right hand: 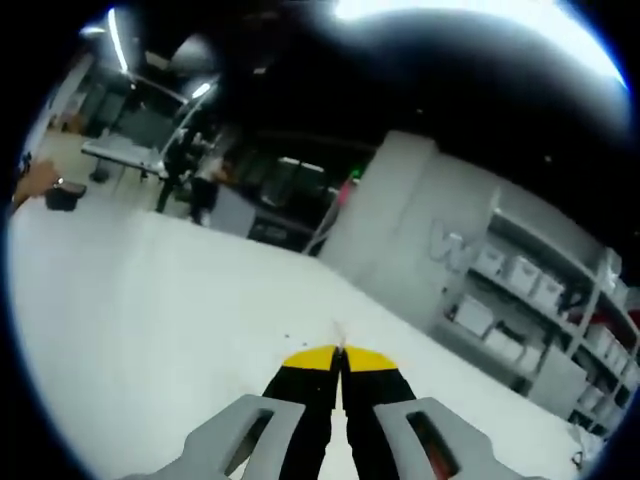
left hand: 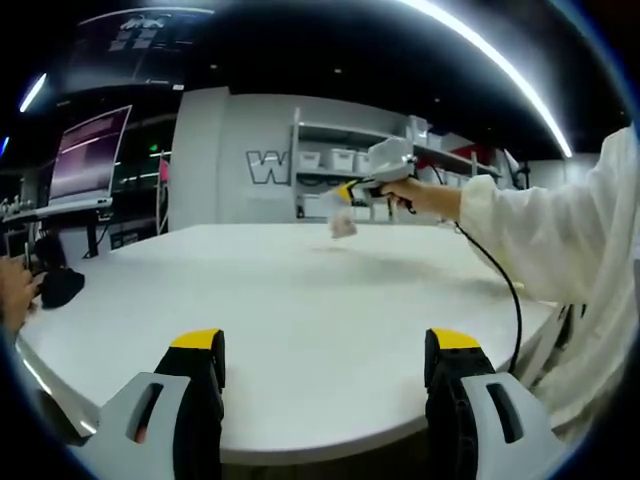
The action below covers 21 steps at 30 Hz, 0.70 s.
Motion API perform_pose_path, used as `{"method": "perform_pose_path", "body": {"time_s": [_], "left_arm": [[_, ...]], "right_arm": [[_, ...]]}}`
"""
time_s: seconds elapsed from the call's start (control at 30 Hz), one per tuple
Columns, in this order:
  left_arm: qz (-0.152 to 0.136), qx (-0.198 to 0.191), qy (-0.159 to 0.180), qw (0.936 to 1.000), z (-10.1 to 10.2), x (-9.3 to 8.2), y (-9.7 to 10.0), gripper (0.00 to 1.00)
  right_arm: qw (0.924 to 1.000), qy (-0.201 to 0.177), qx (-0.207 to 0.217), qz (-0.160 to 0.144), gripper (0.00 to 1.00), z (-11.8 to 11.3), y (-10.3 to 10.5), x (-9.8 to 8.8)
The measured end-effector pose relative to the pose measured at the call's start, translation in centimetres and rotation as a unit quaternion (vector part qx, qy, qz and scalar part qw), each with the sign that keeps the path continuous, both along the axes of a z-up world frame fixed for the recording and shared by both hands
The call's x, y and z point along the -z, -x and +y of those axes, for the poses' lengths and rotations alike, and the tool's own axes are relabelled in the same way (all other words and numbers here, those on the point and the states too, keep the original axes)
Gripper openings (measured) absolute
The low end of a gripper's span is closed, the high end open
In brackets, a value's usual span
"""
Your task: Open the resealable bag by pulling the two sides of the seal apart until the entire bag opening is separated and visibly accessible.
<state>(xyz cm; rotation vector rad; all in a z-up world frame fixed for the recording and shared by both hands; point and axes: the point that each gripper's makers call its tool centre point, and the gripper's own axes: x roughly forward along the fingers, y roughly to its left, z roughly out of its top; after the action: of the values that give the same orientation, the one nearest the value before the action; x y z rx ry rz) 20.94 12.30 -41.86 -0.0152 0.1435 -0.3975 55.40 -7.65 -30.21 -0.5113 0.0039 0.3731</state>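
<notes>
I have the right gripper point(left hand: 345, 192) lifted above the far part of the white table point(left hand: 300, 320), toward its far right corner, with the resealable bag point(left hand: 343, 226) hanging below its fingers as a small pale shape clear of the tabletop. In the right gripper view the fingers point(right hand: 318, 372) are pressed together with no gap; a thin sliver of something pale shows at their tips, probably the bag's edge, though the view is too soft for me to be sure which side of the seal I hold.

The left gripper point(left hand: 325, 345) sits at the near edge of the table, fingers spread wide with nothing between them, well apart from the bag.

Step in hand, as I judge it: bring the left gripper up to the bag and take the opposite lip.

Notes for doing it well:
- Keep the right grip firm and steady, so the bag hangs quietly.
- Approach with the left fingers wide, level with the seal, and catch one layer only.
- Grip just beside the right fingers, then pull the two apart squarely across the seal.
- Risk: pinching both layers together, which would hold the seal closed.
</notes>
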Motion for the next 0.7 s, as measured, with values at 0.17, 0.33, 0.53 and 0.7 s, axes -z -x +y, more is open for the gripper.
{"method": "perform_pose_path", "body": {"time_s": [0.17,0.33,0.53,0.7], "left_arm": [[-0.002,0.0,-0.001,1.0,0.0,-0.1,0.0,0.81],[-0.003,0.003,-0.002,1.0,-0.2,-0.2,0.0,0.81],[-0.003,0.005,-0.003,1.0,-0.3,-0.2,0.1,0.81],[-0.003,0.005,-0.003,1.0,-0.3,-0.2,0.0,0.81]], "right_arm": [[1.0,-0.006,0.004,-0.002,0.0,-0.6,0.1,-0.2],[0.9999,-0.01,0.004,-0.003,0.0,-0.9,0.5,-0.2],[1.0,-0.008,0.002,-0.005,0.0,-1.2,0.8,-0.3],[0.9998,0.013,0.002,-0.015,0.0,-1.7,1.5,-0.4]]}}
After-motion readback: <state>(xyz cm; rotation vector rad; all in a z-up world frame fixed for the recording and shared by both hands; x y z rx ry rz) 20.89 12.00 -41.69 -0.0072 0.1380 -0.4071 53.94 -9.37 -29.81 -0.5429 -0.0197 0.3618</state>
